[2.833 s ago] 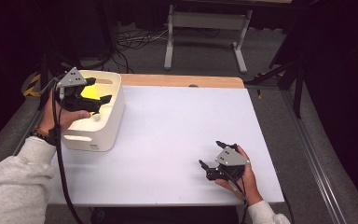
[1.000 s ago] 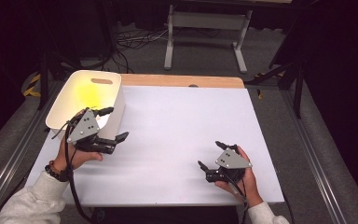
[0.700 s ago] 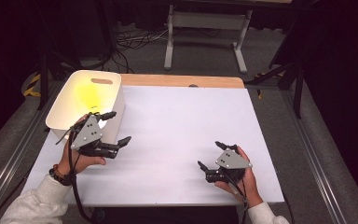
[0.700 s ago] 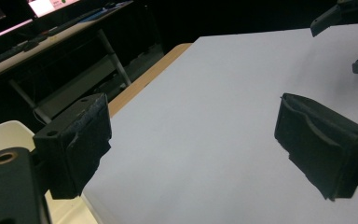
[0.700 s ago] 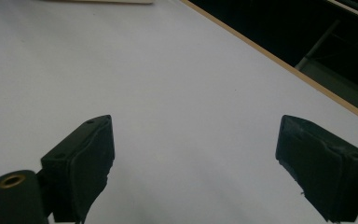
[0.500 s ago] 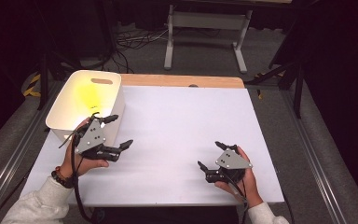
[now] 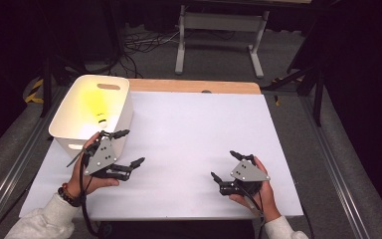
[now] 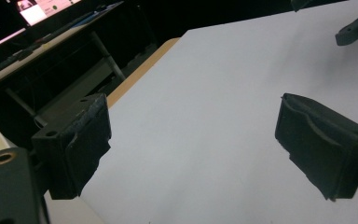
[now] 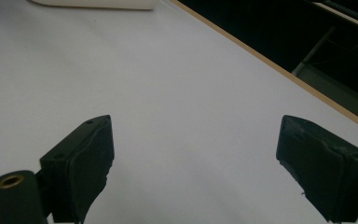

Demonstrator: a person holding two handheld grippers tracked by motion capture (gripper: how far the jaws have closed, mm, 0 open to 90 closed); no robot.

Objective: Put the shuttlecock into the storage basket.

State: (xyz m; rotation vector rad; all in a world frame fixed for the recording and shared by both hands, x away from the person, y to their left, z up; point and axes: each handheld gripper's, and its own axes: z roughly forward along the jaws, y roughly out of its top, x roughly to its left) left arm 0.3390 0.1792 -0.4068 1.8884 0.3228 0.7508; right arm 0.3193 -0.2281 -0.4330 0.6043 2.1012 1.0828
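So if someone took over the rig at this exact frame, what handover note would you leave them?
Left claw: open, holding nothing, over the table just in front of the white bin.
Right claw: open, holding nothing, low over the table near its front right.
Bin: at the table's far left; a yellow thing lies inside, glare hides its shape.
Done: the yellow thing appears to be in the bin, both claws are out of it.
Left: probably nothing; check the bin's contents before calling it finished.
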